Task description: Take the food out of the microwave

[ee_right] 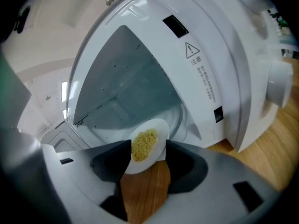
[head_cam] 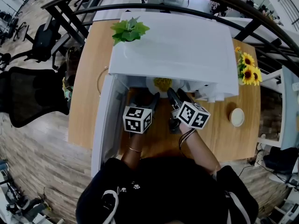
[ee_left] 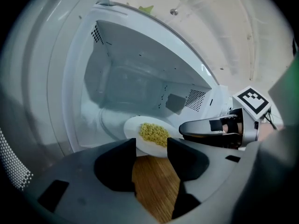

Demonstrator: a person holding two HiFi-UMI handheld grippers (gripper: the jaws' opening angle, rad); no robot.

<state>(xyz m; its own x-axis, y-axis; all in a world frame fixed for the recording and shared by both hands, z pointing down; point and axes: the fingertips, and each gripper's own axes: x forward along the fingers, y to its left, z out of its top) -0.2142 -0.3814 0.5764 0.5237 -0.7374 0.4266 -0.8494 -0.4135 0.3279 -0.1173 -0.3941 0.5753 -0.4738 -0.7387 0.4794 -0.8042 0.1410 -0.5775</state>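
Plate of food at the mouth of an open microwave, both grippers presented to it.

The microwave [head_cam: 177, 50] stands on a wooden table [head_cam: 88, 78]. Its door [head_cam: 103, 120] is swung fully out to the person's left, so the opening faces the person without obstruction. The plate [head_cam: 150, 85], carrying a heap of yellow food [head_cam: 162, 84], sits at the front edge of the cavity. Its near rim projects over the table, a position that suits a two-sided grasp from the front.

The left gripper [ee_left: 152, 148] has its jaws apart, and the plate's near rim lies just beyond the tips. The right gripper [ee_right: 148, 146] also has its jaws apart, with the plate framed in the gap. The plate seems to overlap one jaw there, but contact cannot be confirmed from this angle. In the left gripper view the right gripper's tip reaches the plate's right edge.

In the head view both forearms extend forward from the body and converge on the opening. The grippers are side by side and close together, with the marker cubes uppermost, and each is angled slightly inward towards the plate. The step appears to be the approach to a grasp, as the food has not yet left the microwave.
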